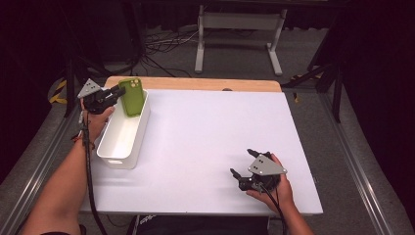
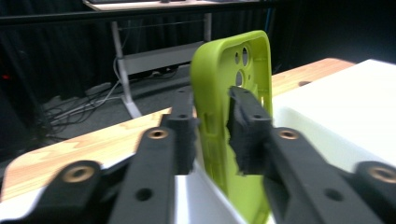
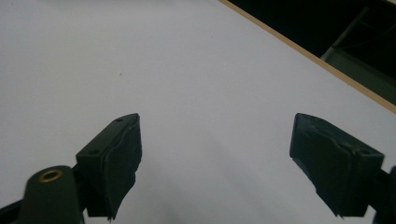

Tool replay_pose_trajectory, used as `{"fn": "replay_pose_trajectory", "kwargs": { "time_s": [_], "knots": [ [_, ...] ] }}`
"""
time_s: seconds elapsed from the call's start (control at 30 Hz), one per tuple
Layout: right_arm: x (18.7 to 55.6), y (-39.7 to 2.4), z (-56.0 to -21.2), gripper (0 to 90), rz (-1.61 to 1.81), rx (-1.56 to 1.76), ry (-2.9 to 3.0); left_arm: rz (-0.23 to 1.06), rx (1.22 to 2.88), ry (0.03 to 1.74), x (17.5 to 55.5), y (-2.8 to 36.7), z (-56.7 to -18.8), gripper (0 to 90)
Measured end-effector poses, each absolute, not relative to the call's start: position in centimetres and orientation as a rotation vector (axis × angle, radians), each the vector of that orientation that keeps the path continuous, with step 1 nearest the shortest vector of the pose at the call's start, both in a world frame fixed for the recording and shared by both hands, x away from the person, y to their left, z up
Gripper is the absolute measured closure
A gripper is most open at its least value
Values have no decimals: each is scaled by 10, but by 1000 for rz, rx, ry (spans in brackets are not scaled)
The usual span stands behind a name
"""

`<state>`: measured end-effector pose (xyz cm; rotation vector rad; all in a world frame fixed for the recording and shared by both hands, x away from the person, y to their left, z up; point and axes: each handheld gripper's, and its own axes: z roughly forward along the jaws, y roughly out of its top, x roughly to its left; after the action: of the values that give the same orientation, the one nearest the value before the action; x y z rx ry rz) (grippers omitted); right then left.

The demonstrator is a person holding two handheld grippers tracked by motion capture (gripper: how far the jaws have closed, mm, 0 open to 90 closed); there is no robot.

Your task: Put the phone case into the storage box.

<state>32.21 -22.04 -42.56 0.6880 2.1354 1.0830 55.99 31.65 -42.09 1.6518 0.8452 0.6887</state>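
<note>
A green phone case stands upright at the far end of a white bin, leaning on its end wall. My left gripper reaches it from the left. In the left gripper view the case stands between the two black pads at a slant, its hollow side with the camera holes turned to the right pad. The pads sit close on either side and do not clamp it flat. My right gripper rests low over the white table top at the near right. Its jaws are wide open with nothing between them.
The long white bin lies along the left edge of the white table surface, and a strip of bare wood runs along the far edge. Behind the table are a white metal stand, floor cables and dark curtains.
</note>
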Motion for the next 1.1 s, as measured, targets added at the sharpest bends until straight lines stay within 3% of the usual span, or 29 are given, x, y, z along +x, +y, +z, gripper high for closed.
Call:
{"fn": "replay_pose_trajectory", "kwargs": {
  "time_s": [0.2,0.63,0.83,1.1],
  "knots": [
    [321,-226,-421,179,1110,703,2111,696,1668,854,560,315,-419,659],
    [321,-227,-421,175,1121,697,2110,708,1641,886,557,314,-416,435],
    [322,-226,-421,175,1125,684,2122,724,1642,881,554,312,-410,384],
    [322,-224,-419,172,1152,669,2102,771,1691,914,543,310,-398,251]
  ]
}}
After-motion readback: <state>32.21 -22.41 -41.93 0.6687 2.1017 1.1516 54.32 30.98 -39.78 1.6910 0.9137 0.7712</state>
